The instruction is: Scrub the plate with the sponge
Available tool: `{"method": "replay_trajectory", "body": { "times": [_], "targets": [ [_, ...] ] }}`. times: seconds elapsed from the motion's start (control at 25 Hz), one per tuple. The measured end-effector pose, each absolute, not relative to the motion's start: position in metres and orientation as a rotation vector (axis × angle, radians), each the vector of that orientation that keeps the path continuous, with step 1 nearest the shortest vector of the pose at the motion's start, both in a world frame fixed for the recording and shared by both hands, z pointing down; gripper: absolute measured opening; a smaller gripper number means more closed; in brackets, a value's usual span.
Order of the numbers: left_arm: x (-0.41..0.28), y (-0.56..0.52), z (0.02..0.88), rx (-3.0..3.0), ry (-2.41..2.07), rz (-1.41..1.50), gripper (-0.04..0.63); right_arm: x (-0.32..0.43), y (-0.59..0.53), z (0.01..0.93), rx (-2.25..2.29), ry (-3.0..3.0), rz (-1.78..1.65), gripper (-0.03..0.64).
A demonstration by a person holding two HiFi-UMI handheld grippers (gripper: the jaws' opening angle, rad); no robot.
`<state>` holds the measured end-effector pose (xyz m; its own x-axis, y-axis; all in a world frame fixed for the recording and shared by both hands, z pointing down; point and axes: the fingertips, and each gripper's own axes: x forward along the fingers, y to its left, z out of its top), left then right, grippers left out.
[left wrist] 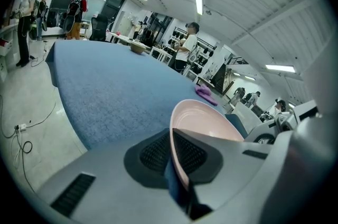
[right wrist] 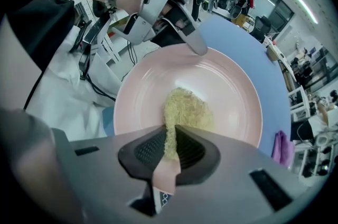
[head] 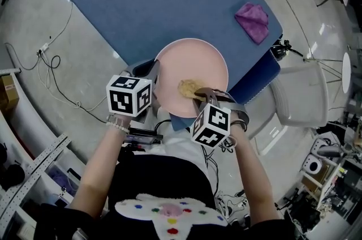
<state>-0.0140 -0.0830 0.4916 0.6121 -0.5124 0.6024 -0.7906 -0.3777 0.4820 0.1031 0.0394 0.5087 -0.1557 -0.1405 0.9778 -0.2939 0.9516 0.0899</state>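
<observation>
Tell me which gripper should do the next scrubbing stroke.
Right. The right gripper is shut on the yellow sponge, which lies inside the pink plate. The left gripper is shut on the plate's rim, so it probably serves best for steadying.

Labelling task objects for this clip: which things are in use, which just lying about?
In use: pink plate, rim clamped in left hand-held gripper; sponge, gripped by right hand-held gripper, on the plate.
Lying about: purple cloth on the blue table; white chair; floor cables.
</observation>
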Motion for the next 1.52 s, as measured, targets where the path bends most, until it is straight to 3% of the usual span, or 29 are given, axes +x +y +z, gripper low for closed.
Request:
{"method": "replay_trajectory", "body": {
  "times": [0.68,1.52],
  "targets": [
    [-0.013,-0.083,0.493,2.064,-1.029,0.458,0.026,0.05,-0.001,0.509,0.368,-1.848,0.159,0.043],
    [-0.016,-0.081,0.492,2.072,-1.048,0.473,0.026,0.121,-0.05,0.507,0.766,-1.755,0.286,0.043]
  ]
}}
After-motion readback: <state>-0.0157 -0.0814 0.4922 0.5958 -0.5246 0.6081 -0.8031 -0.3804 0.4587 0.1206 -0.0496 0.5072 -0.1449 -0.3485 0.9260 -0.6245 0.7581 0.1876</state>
